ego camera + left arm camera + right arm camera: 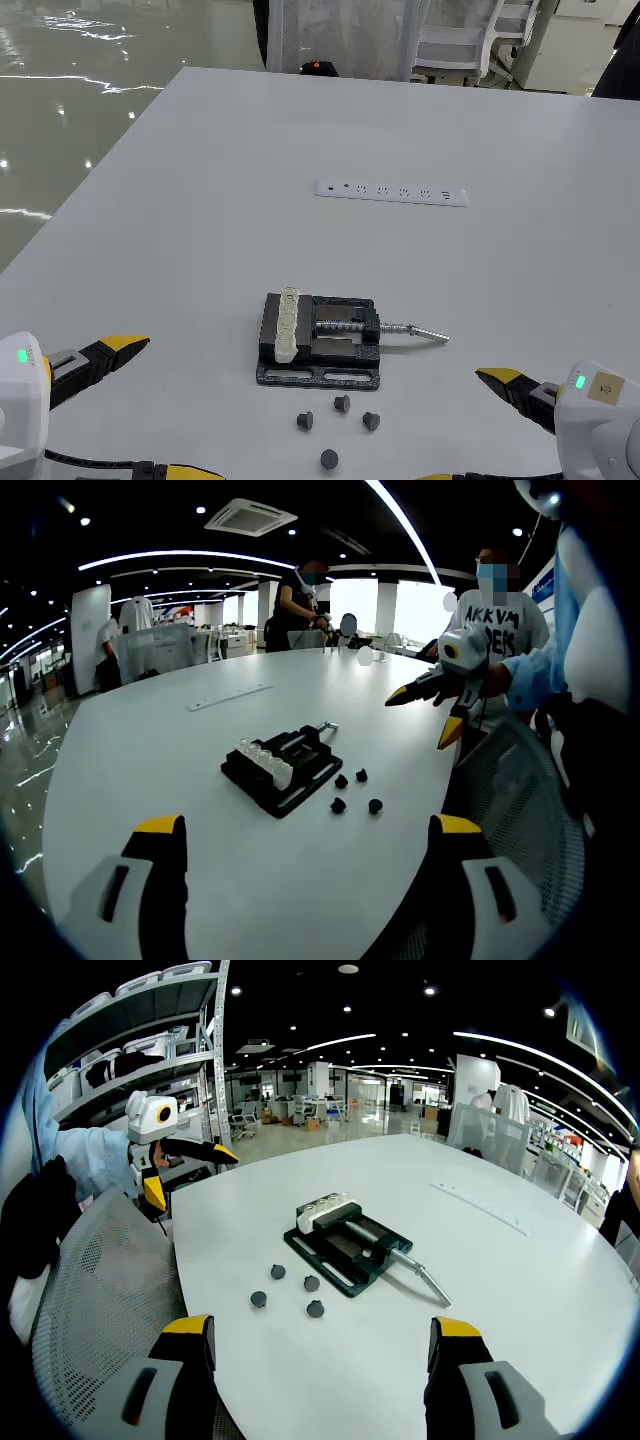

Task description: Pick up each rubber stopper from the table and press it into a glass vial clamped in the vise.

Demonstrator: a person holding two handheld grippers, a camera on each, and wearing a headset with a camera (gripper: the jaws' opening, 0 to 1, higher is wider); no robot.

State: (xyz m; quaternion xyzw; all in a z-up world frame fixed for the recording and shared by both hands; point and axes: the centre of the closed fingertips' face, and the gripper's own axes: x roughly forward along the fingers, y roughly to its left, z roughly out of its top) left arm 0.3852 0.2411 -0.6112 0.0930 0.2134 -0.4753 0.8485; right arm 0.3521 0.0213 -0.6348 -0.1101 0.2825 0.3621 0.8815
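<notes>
A black vise (340,352) is seen standing on the white table (200,200), its screw handle pointing to the person's right. A row of clear glass vials (289,322) is held upright between the vise jaws, at the end away from the handle. Four dark rubber stoppers (341,403) are found loose on the table just beside the vise on the person's side, apart from one another and touched by neither gripper. The left gripper (180,405) is held low over the near left edge of the table, its jaws spread wide with nothing between them. The right gripper (455,425) is held at the near right edge, likewise spread wide and empty. A white power strip (392,192) is noted lying flat well beyond the vise.
</notes>
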